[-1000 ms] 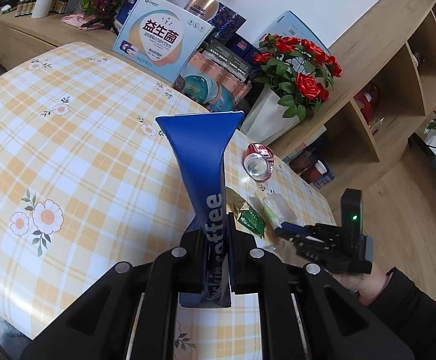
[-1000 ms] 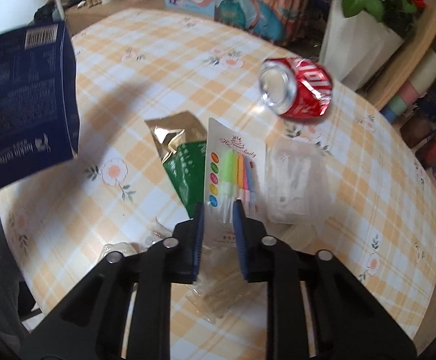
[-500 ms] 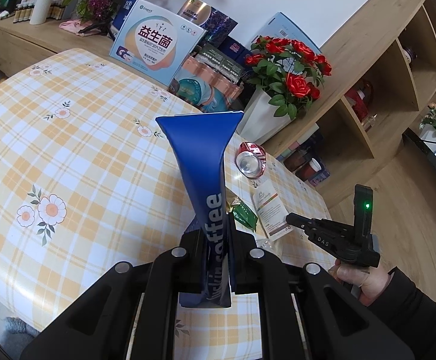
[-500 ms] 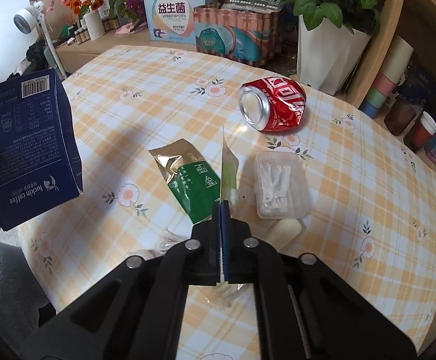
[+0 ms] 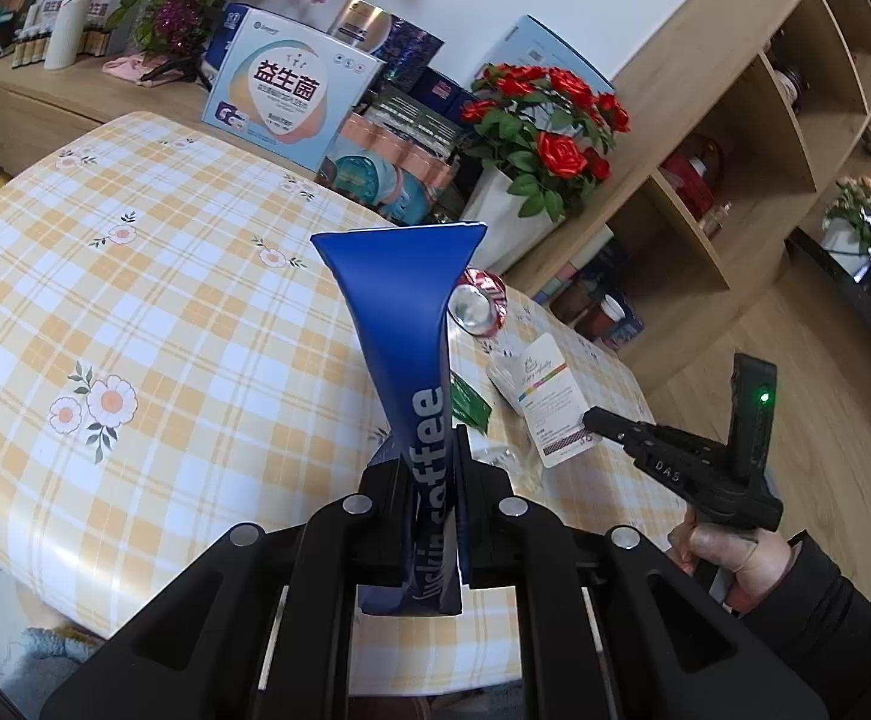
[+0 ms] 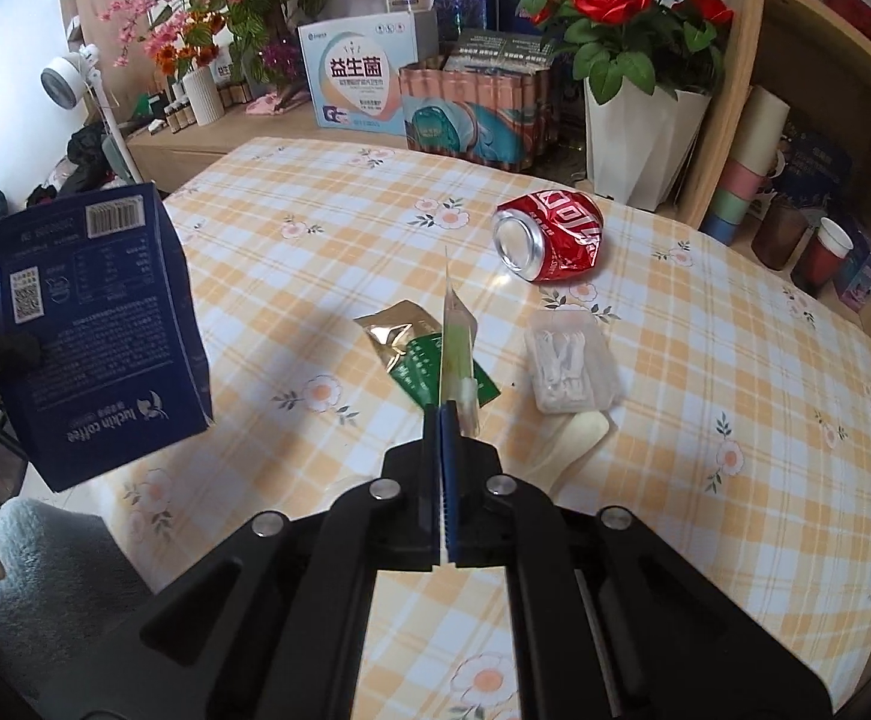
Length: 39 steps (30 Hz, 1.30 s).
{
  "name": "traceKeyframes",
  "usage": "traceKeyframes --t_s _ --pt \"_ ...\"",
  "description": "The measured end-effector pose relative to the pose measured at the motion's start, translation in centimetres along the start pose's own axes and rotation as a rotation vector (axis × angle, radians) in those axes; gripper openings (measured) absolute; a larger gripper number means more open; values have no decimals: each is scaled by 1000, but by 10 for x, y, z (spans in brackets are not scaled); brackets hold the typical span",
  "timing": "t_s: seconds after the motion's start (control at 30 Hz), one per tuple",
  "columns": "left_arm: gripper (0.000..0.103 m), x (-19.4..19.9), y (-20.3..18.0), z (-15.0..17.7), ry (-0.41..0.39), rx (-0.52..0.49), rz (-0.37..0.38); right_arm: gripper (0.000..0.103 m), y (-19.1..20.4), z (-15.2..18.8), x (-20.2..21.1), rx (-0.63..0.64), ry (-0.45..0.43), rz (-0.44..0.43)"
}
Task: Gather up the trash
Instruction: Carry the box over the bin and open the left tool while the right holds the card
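Note:
My left gripper is shut on a blue luckin coffee box, held up over the checked table; the box also shows at the left of the right wrist view. My right gripper is shut on a white candle pack, held edge-on above the table; the pack also shows in the left wrist view. On the table lie a crushed red can, a green-and-gold sachet and a clear plastic pack.
The table has a yellow checked cloth. A white pot of red roses, boxes and a wooden shelf stand behind the far edge. A grey cushion sits below the table's left edge.
My right gripper has closed on the candle pack and lifted it off the table, turning it edge-on. My left gripper still holds the blue box, a little farther back.

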<state>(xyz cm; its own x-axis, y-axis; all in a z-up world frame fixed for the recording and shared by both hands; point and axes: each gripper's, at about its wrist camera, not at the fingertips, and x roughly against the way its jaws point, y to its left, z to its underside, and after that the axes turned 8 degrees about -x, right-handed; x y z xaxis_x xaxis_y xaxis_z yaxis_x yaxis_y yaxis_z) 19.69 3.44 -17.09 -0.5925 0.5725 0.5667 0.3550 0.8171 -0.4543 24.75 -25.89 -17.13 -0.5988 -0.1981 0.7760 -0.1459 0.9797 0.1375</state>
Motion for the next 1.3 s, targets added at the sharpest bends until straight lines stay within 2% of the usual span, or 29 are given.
traceKeyframes --t_s 0.57,0.97,1.3 --pt "10 57 -60 40 19 -122 22 5 29 44 101 -17 -131 -52" --pt "10 85 -83 88 76 -156 2 5 42 70 135 -14 -173 -90" --pt "10 88 -83 118 147 -159 14 5 42 85 155 -28 -198 -85"
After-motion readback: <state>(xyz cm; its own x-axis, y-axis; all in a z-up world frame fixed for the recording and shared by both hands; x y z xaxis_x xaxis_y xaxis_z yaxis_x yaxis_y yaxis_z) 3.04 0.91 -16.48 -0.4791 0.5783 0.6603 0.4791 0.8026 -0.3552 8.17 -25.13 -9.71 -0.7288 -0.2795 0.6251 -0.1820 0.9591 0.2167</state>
